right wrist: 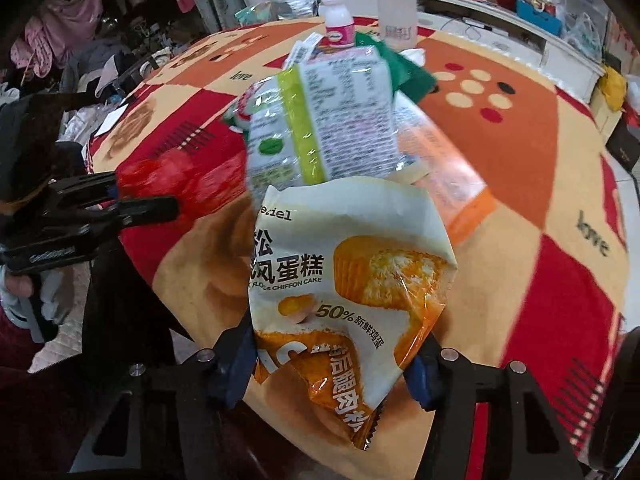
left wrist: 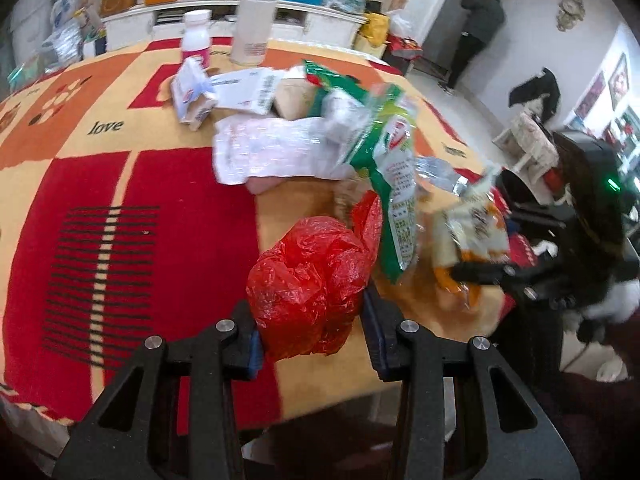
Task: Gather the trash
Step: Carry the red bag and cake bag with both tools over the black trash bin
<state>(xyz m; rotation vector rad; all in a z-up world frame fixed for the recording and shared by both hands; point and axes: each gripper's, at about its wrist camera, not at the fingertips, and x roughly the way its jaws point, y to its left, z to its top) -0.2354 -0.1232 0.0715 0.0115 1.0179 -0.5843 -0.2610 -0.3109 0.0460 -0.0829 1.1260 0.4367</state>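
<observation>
A crumpled red plastic bag (left wrist: pixel 310 284) is gripped between the two pads of the left claw (left wrist: pixel 312 340), bulging forward past them just above the near edge of the counter (left wrist: pixel 132 184). In the right wrist view a cake wrapper (right wrist: pixel 344 296) is clamped at its lower corner in the right claw (right wrist: pixel 332 364), with its long axis running away from the claw toward the heap of litter (left wrist: pixel 280 136) further in; the pads appear to press both sides of the wrapper. The remaining trash lies ahead of both claws, toward the middle of the counter: a green and white packet (left wrist: pixel 394 168) standing tilted just behind the red bag, a clear wrapper with a printed label (right wrist: pixel 344 120) directly beyond the cake wrapper, crumpled white paper and small cartons behind those. The green packet is judged nearer to the left claw, the clear wrapper nearer to the right, though both claws are already full. On the cake wrapper "CHIFFON CAKE" and "50%" can be read, along with Chinese characters; the word "love" is woven into the cloth on the counter in several places. A small pink-labelled bottle (left wrist: pixel 197 36) and a tall white flask (left wrist: pixel 252 24) stand upright at the far side, well apart from the claws; their print cannot be made out.
</observation>
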